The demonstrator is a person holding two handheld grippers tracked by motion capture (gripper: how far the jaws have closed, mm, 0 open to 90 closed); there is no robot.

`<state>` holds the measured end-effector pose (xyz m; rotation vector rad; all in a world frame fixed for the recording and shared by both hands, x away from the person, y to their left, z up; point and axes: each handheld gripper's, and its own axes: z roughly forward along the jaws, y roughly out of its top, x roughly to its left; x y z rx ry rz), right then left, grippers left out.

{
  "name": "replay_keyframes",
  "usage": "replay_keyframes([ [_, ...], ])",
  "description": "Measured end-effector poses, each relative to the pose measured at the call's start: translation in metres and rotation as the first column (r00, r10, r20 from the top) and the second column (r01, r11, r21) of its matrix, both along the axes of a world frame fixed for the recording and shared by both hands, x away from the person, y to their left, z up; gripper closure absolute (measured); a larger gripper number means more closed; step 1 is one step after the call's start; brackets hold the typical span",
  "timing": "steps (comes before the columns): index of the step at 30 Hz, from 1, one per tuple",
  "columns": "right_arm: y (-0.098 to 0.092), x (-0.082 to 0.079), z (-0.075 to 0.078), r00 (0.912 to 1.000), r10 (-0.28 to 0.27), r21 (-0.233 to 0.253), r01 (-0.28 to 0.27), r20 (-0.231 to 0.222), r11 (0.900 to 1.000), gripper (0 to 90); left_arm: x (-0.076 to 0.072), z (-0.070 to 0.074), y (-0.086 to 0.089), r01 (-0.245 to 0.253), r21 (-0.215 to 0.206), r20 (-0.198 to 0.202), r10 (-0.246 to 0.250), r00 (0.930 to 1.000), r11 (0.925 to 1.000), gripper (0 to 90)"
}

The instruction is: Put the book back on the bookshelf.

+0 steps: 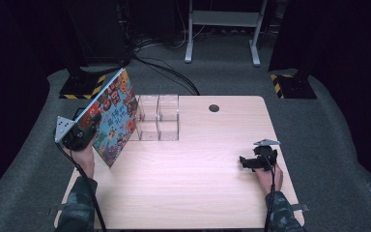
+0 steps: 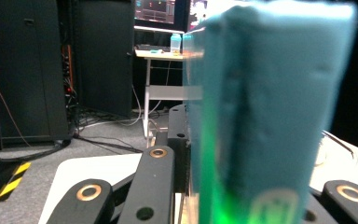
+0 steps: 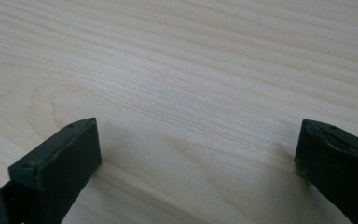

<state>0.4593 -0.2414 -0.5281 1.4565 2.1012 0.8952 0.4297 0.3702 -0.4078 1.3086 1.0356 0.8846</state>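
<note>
Clearly stiff and light, the colourful book [image 1: 113, 116] tilts upright just left of the clear organiser [image 1: 158, 117], clamped edgewise by the left tongs [image 1: 88, 129]; grip near its spine. Right tongs [image 1: 247, 162] rest wide on the desk [image 1: 198, 193].

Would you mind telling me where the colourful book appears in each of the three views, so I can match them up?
High view: the colourful book stands tilted at the table's left edge, held by the left gripper, beside the clear compartment box.
Left gripper view: its blurred teal edge rises between the jaws, right of centre.
Right gripper view: the book is not in it; bare wood lies between open jaws.
Shared landmark: the pale wooden table.
</note>
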Motion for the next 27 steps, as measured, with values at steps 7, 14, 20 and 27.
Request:
replay_keyframes([
  [7, 0.000, 0.000, 0.001, 0.9999, 0.009, -0.006, -0.009, -0.014, 1.000, 0.0, -0.001, 0.004, 0.001, 0.000, 0.020, -0.032, 0.000, 0.9995, 0.9998, 79.1],
  [14, 0.000, 0.000, 0.001, 0.9998, 0.011, -0.006, -0.011, -0.015, 1.000, 0.0, -0.008, 0.014, 0.005, 0.034, 0.034, -0.108, -0.030, 0.9937, 0.9989, 62.8],
  [20, 0.000, 0.000, 0.001, 0.9998, 0.011, -0.005, -0.011, -0.016, 1.000, 0.0, -0.012, 0.017, 0.008, 0.067, 0.032, -0.167, -0.061, 0.9841, 0.9972, 46.8],
  [27, -0.001, 0.000, 0.000, 0.9998, 0.020, -0.015, -0.020, -0.003, 1.000, 0.0, -0.029, 0.026, 0.008, 0.113, 0.070, -0.239, -0.094, 0.9666, 0.9910, 29.5],
])
